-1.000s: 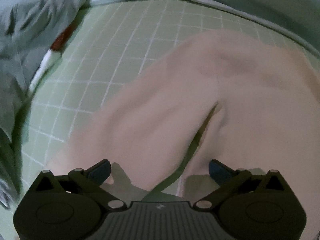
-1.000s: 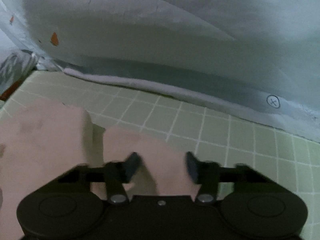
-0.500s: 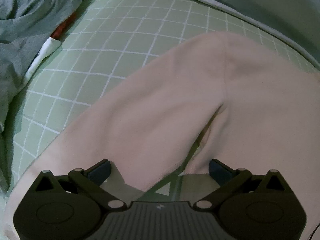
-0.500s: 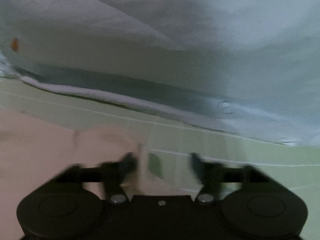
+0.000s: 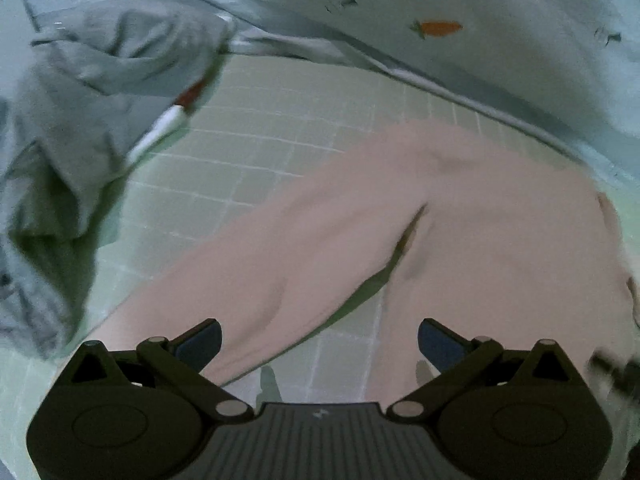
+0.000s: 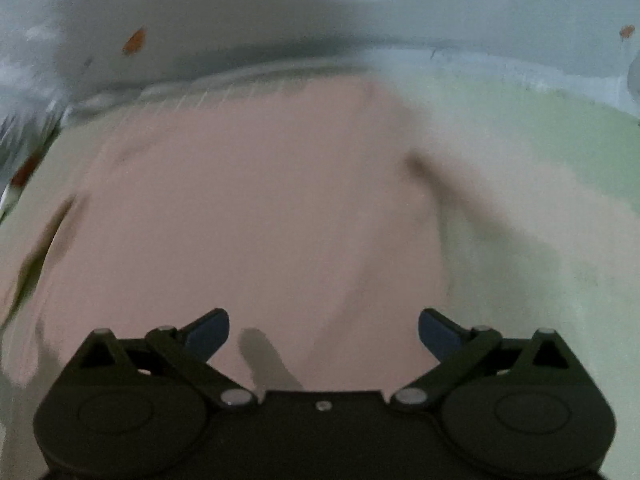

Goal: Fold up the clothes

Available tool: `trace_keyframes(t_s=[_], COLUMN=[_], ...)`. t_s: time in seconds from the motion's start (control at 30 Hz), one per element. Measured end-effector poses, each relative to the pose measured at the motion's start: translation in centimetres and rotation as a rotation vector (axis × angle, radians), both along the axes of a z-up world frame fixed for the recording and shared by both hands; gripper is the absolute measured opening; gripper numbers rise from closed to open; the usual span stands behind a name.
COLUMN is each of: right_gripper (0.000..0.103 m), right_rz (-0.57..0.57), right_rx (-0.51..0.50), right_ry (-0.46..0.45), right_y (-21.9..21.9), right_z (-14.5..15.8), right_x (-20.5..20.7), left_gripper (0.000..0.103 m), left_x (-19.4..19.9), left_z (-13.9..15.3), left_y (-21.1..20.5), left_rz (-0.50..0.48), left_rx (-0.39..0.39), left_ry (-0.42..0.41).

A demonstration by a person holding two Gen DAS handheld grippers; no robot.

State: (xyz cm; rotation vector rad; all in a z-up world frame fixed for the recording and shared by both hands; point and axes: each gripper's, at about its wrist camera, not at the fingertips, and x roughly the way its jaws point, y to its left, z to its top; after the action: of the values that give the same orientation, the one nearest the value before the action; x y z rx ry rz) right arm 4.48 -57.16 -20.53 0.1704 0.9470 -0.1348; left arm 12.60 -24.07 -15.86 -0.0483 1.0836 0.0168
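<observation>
We see the pink trousers (image 5: 420,232) spread flat on the green checked sheet (image 5: 248,152), their two legs parting just in front of our left gripper (image 5: 319,342). Both the left gripper and the right gripper (image 6: 323,332) have their jaws released and hold nothing. The grey garment (image 5: 80,128) lies well apart from the trousers. To fold well, we would pinch only one edge of the trousers, keeping the sheet out of the grip and both legs aligned.

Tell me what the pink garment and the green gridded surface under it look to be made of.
Pink garment: soft matte knit, perhaps fleece; it drapes in rounded folds without shine, though blur hides the weave. Green gridded surface: looks like woven bedsheet cotton, matte with printed white lines; uncertain.
</observation>
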Motion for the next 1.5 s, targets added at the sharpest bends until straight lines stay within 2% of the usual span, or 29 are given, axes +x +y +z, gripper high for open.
trace_keyframes(t_s=[0.17, 0.33, 0.5, 0.7, 0.8, 0.9, 1.0, 1.13, 1.27, 1.37, 1.43, 1.47, 1.5], right_gripper=[0.103, 0.103, 0.103, 0.103, 0.103, 0.103, 0.103, 0.103, 0.103, 0.103, 0.103, 0.103, 0.103], right_rz=[0.042, 0.02, -0.011, -0.034, -0.03, -0.035, -0.05, -0.054, -0.049, -0.048, -0.047, -0.046, -0.044], right_rx=[-0.059, -0.078, -0.084, -0.089, -0.092, -0.095, -0.099, -0.101, -0.099, -0.098, -0.098, -0.098, -0.098], right_ry=[0.016, 0.002, -0.017, -0.001, -0.006, -0.019, -0.031, -0.033, -0.029, -0.032, -0.034, -0.035, -0.036], right_y=[4.5, 6.7, 7.9, 8.2, 8.3, 8.5, 8.8, 8.9, 8.9, 8.8, 8.8, 8.9, 8.9], right_z=[-0.5, -0.8, -1.0, -1.2, -1.3, -1.5, -1.7, -1.7, -1.7, -1.7, -1.7, -1.8, -1.8], right_x=[-4.9, -8.2, -9.8, -9.4, -9.3, -9.2, -9.3, -9.2, -9.1, -9.1, -9.0, -9.0, -8.9], left_gripper=[0.103, 0.103, 0.103, 0.103, 0.103, 0.103, 0.103, 0.103, 0.1, 0.082, 0.059, 0.052, 0.031], left_x=[-3.3, -5.7, -7.3, -8.8, -8.8, -8.5, -8.2, -8.3, -8.2, -8.0, -7.8, -7.7, -7.5], left_z=[1.1, 0.5, -0.8, -2.6, -3.0, -3.9, -5.0, -6.4, -6.5, -6.1, -5.8, -5.6, -5.4], left_y=[3.9, 7.9, 11.7, 15.9, 16.7, 16.6, 16.5, 16.6, 16.4, 16.1, 15.8, 15.5, 15.1], left_rz=[0.031, 0.071, 0.151, 0.25, 0.236, 0.203, 0.205, 0.229, 0.242, 0.245, 0.235, 0.226, 0.211], left_rx=[-0.011, -0.015, -0.027, -0.042, 0.002, 0.07, 0.102, 0.09, 0.072, 0.062, 0.058, 0.054, 0.054], left_ry=[-0.038, -0.019, 0.008, 0.029, 0.009, 0.017, 0.042, 0.085, 0.074, 0.05, 0.027, 0.015, 0.004])
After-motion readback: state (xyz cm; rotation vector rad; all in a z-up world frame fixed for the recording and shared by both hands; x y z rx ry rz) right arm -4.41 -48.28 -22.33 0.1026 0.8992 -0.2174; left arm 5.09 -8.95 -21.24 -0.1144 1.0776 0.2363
